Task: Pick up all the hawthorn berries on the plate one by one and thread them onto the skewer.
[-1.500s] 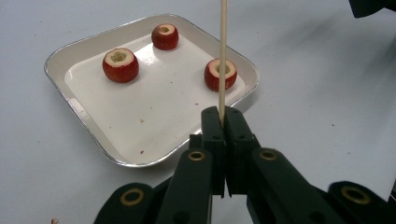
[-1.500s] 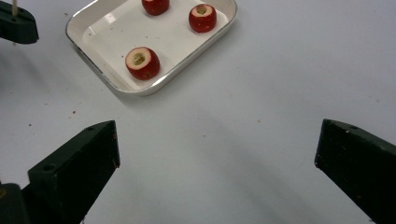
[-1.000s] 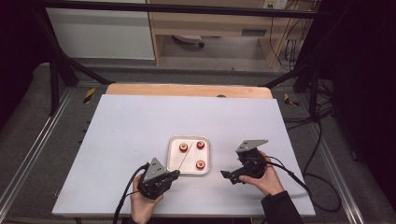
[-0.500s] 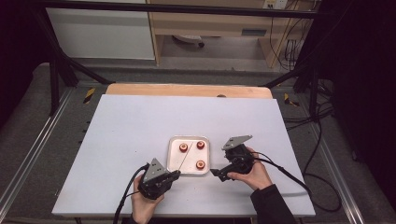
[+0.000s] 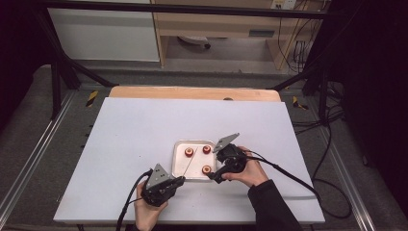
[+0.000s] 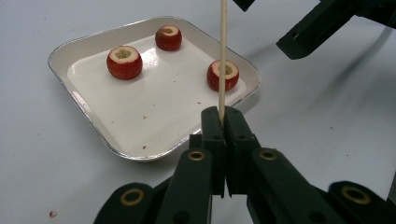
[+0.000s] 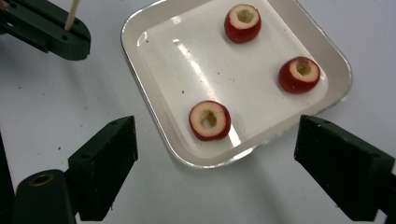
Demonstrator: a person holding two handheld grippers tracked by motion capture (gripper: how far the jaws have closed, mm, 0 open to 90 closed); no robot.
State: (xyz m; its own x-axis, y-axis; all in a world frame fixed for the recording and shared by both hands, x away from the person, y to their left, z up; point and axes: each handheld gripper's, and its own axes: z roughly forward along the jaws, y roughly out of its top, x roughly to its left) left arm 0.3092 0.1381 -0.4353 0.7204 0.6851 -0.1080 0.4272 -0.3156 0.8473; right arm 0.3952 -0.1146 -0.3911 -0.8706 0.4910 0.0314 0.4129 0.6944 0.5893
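Claws over white table.

Wooden skewer between clamped jaws (tray beyond)

The white surface is evenly and brightly lit from above, while the room beyond its far edge and at both sides falls into near-black. The high view is soft and somewhat grainy. In the gripper views, a glare streak crosses the tray floor and its rim glints. Shadows under the fruit are short and soft. The near black fingers are slightly blurred.
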